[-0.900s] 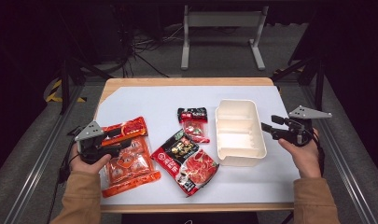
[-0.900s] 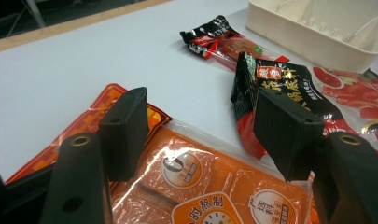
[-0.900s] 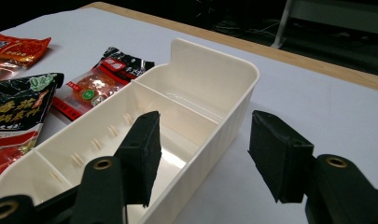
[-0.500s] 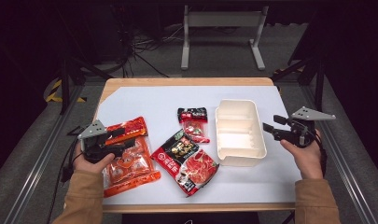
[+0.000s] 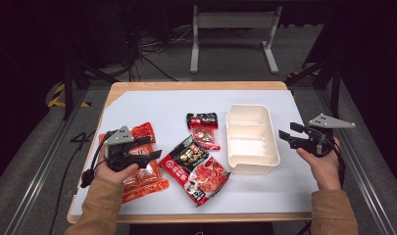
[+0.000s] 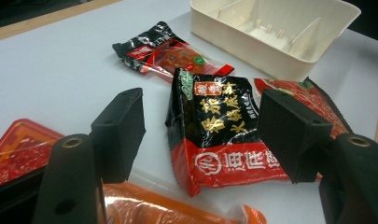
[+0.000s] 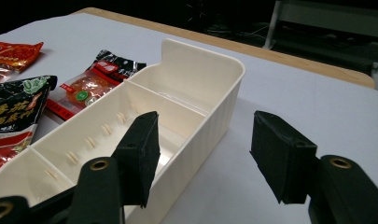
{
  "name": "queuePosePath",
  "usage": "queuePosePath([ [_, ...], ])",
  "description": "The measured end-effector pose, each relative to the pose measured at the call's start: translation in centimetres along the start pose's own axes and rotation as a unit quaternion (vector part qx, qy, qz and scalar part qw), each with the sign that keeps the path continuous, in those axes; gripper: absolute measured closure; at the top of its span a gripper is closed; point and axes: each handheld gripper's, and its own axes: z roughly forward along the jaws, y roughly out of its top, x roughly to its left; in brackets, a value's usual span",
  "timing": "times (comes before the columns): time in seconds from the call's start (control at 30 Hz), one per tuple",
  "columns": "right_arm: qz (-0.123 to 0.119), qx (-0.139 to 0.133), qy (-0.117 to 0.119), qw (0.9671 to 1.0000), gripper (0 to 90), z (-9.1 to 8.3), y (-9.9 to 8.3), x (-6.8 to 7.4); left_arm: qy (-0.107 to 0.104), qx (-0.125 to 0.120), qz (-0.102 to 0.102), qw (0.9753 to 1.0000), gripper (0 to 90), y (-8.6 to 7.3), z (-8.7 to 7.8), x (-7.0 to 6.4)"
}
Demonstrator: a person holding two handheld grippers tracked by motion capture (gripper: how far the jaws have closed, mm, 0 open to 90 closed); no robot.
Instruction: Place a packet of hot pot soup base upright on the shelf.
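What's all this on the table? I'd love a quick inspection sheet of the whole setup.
Surface: white sheet over a wooden table.
Job's things: black-and-red packet, small black packet, orange-red packets, empty cream divided tray.
Clutter: nothing seen.
Grippers: left gripper open above the orange-red packets; right gripper open beside the tray.
Cables: one trails from the left gripper.
Surroundings: dark floor, metal stand.
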Motion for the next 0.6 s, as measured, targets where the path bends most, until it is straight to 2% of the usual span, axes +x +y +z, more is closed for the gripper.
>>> queuePosePath([
  [0.1, -0.002, -0.001, -0.001, 1.0000, 41.4, -0.1, -0.1, -0.1, -0.001, -0.001, 0.000, 1.0000, 31.8, 0.2, 0.5, -0.4],
  [0.23, 0.000, -0.001, -0.003, 1.0000, 40.6, -0.3, -0.3, 0.0, 0.006, -0.005, -0.012, 0.9999, 29.9, 0.1, 1.5, -0.7],
  [0.3, -0.002, 0.001, -0.004, 1.0000, 40.3, -0.3, -0.4, 0.0, -0.011, -0.005, -0.027, 0.9996, 36.9, -0.1, 2.2, -0.7],
  [0.43, -0.001, 0.002, -0.006, 1.0000, 40.1, -0.3, -0.6, 0.1, -0.006, -0.005, -0.031, 0.9995, 36.8, -0.5, 3.1, -0.8],
  [0.5, -0.001, 0.003, -0.006, 1.0000, 40.1, -0.4, -0.6, 0.1, -0.001, 0.008, -0.040, 0.9992, 36.9, -0.7, 3.8, -0.8],
  [0.6, -0.002, 0.005, -0.006, 1.0000, 40.2, -0.4, -0.7, 0.1, 0.002, 0.014, -0.050, 0.9987, 39.9, -1.3, 4.6, -0.8],
])
